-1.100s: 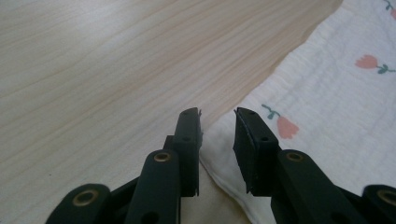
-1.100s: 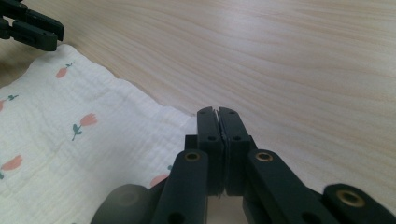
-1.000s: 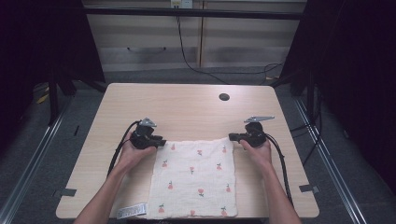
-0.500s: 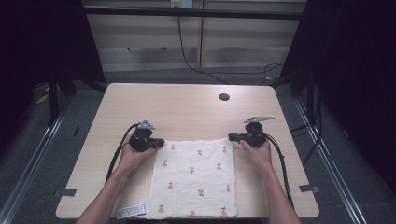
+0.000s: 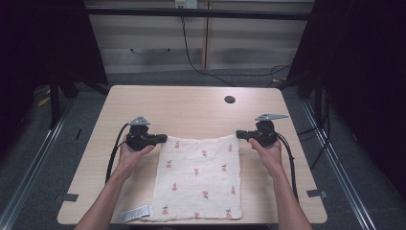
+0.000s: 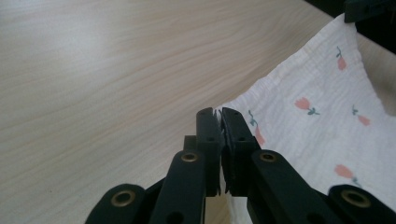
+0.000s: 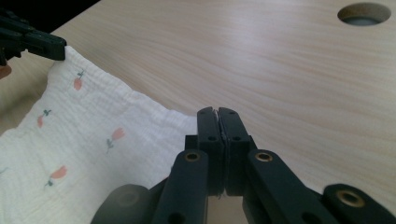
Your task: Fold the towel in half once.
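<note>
Cloth: white, crinkled, pink flower print; far corners pinched by left hand-held gripper, right hand-held gripper.

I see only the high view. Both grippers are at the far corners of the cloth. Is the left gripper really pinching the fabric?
Observer: Yes. In the left gripper view, the left gripper has closed on a corner of the cloth; white fabric shows between its jaws.
Operator: And the right one?
Observer: The right gripper is shut on the other far corner; a thin edge of fabric shows at its jaw tips.
Operator: Is the far edge taut?
Observer: No, in the right gripper view it sags in a curve over the table.
</note>
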{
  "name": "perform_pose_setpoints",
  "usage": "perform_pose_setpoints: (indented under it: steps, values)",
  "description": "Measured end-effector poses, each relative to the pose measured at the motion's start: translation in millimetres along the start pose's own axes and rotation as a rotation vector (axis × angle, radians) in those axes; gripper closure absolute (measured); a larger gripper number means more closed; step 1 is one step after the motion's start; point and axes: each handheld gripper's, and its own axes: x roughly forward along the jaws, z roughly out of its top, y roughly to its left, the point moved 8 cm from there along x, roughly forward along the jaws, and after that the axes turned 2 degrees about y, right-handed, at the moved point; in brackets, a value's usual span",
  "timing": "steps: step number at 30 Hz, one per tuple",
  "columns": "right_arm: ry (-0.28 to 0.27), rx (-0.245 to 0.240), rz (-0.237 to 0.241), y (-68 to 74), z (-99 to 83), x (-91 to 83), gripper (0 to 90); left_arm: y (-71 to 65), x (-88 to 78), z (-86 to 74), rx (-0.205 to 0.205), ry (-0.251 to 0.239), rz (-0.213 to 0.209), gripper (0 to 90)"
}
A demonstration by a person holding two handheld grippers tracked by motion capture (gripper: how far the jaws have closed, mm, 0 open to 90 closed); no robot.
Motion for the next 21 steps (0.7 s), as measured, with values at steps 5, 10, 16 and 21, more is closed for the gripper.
perform_pose_setpoints:
  steps: [5,10,16,21]
  values:
    - [-0.044,-0.008,0.001,1.5,14.0,-10.7,88.9,-1.6,-10.0,12.6,0.018,-0.028,0.021,86.7]
    - [-0.072,-0.008,0.002,3.9,28.8,-17.5,88.9,-5.3,-19.2,29.8,0.024,-0.064,0.017,86.7]
    - [-0.109,-0.030,0.012,8.7,47.6,-26.6,88.9,-9.7,-28.3,48.1,0.055,-0.084,0.021,86.6]
    - [-0.148,-0.034,0.022,9.9,62.2,-35.3,88.9,-9.1,-37.5,62.8,0.055,-0.102,0.035,86.6]
